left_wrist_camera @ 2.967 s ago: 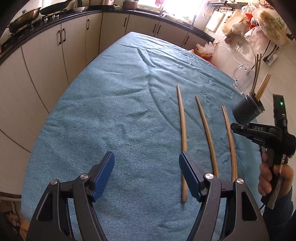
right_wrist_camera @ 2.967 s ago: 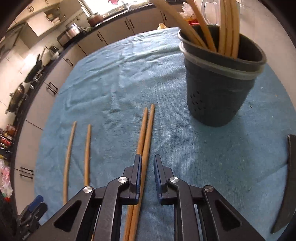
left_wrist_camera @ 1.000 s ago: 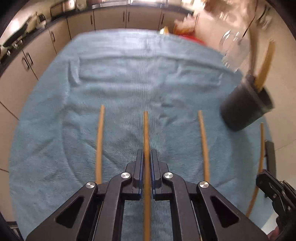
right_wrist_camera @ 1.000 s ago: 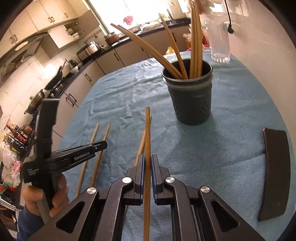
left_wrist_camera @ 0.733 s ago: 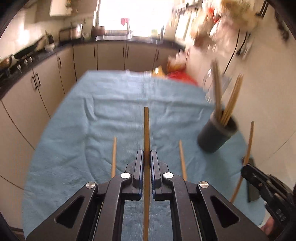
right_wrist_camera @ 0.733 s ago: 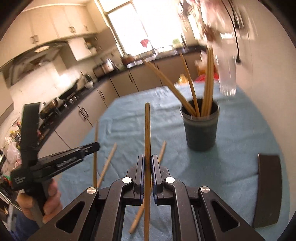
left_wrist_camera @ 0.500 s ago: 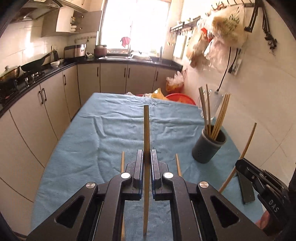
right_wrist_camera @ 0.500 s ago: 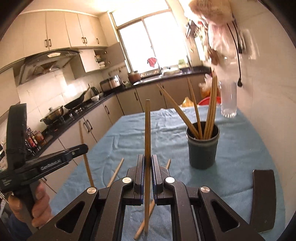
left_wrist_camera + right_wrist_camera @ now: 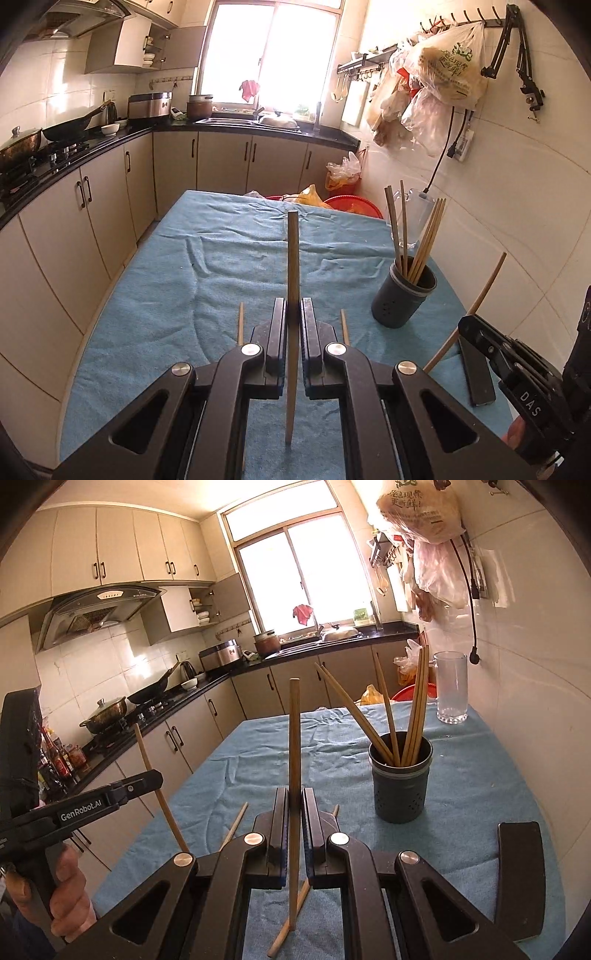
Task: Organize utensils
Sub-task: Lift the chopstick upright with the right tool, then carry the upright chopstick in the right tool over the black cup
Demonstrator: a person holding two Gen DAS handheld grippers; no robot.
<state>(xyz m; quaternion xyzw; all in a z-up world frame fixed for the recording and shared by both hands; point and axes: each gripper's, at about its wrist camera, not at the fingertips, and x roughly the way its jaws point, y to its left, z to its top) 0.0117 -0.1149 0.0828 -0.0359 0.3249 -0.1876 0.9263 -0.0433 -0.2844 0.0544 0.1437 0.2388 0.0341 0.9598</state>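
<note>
Now each claw grips one chopstick upright above the blue-clothed worktop (image 9: 166,295). The left claw (image 9: 293,350) is closed on a chopstick (image 9: 293,258), and the right claw (image 9: 294,834) is closed on another chopstick (image 9: 294,738). Their goal is the dark holder cup (image 9: 400,786), which stands near the wall side of the worktop and already has several chopsticks leaning outward in it.

To drop these in well, I would bring one stick at a time over the cup's open middle, tip down, and let go only once the tip is inside the rim. The fanned sticks crowd the mouth and could deflect a tip.

Two loose chopsticks (image 9: 241,325) lie on the cloth. A flat black piece (image 9: 521,878) rests beside the cup, and a clear glass (image 9: 450,690) stands behind it.
</note>
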